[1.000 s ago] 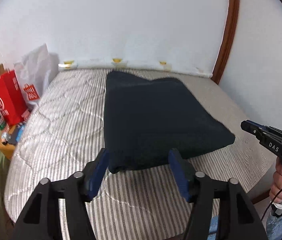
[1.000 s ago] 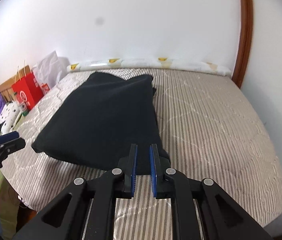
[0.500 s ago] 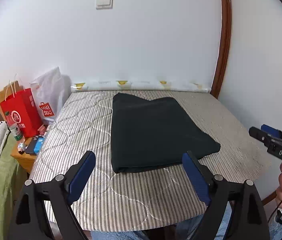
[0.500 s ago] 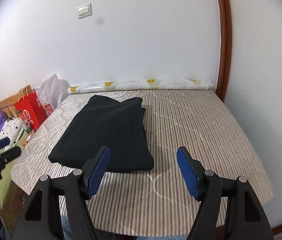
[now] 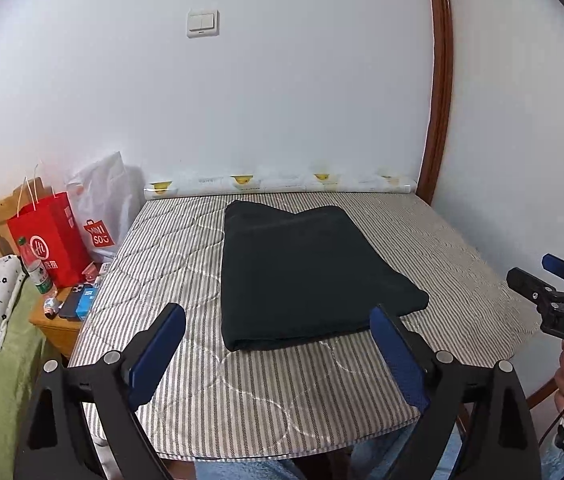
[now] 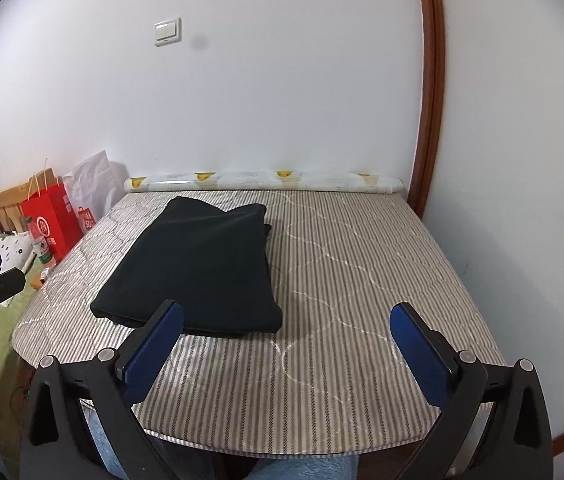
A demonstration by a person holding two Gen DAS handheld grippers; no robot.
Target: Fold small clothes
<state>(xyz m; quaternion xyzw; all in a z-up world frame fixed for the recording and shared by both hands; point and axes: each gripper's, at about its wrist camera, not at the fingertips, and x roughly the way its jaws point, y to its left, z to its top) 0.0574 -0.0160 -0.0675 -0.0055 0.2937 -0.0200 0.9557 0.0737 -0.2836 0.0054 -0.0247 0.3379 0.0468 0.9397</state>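
Lying folded on the striped mattress (image 5: 282,392), dark garment (image 5: 302,276); left tongs (image 5: 277,356) and right tongs (image 6: 290,356) wide apart, empty.

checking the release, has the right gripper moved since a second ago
Yes. The right gripper has backed away from the black garment toward the near edge of the striped mattress, and its jaws, nearly shut before, now stand wide open.
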